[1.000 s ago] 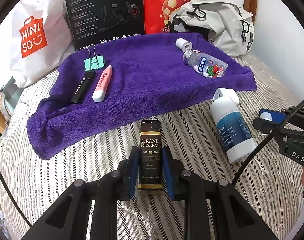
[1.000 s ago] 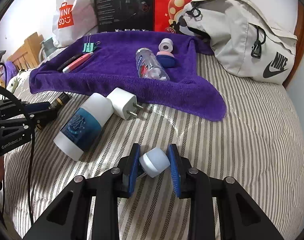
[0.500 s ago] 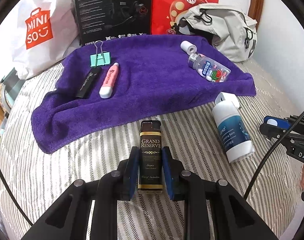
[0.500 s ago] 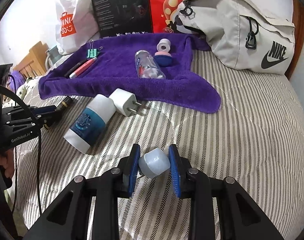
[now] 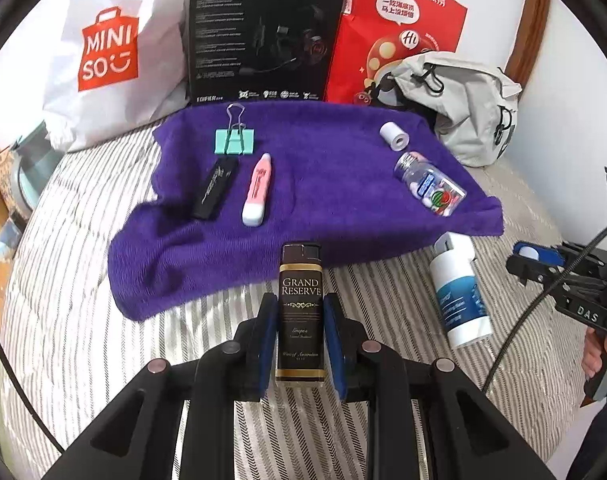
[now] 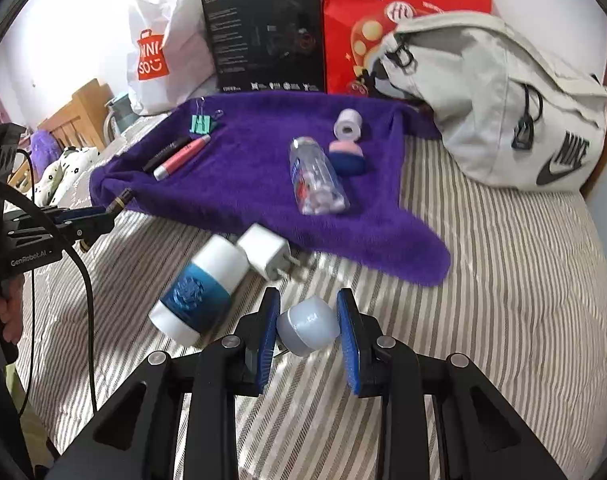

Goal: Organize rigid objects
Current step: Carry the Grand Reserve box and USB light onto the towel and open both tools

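Both jaws clamped as before: left gripper on lighter, right gripper on cap, nearer towel.

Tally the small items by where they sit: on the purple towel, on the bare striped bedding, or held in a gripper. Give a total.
On the purple towel: 6
On the striped bedding: 2
Held in the left gripper and the right gripper: 2
Total: 10
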`<state>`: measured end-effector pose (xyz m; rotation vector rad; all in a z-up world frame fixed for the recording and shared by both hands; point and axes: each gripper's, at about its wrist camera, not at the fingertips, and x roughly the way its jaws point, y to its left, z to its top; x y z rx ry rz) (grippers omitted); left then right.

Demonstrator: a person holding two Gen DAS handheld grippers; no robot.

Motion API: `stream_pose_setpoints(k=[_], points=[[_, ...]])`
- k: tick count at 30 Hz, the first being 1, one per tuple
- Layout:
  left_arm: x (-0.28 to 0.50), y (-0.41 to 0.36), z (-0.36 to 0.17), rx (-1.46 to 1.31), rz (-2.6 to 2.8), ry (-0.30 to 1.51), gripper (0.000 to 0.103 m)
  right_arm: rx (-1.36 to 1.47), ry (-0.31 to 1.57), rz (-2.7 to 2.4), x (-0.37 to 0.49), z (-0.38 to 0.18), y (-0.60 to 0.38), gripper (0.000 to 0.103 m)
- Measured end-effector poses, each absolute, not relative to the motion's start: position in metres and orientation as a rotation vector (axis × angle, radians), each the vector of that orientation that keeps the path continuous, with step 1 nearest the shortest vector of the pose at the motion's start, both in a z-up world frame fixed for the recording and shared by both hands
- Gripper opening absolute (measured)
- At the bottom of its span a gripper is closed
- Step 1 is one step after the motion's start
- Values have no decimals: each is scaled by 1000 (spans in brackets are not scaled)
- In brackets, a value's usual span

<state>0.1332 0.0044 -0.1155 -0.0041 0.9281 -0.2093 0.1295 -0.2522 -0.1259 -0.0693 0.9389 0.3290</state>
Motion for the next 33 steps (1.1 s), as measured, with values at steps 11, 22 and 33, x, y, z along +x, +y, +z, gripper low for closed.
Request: stream_pose_setpoints(k=[11,22,33], points=[[167,0,-93,17,-213,904,22,-64,909,394,169,-105,-241,29],[231,-19,-113,38,-267,951,22,-75,904,420,214,-102,-233,29],[256,-24,-143,75,-279,1004,23,-121,943,433,226,-116,-228,29]])
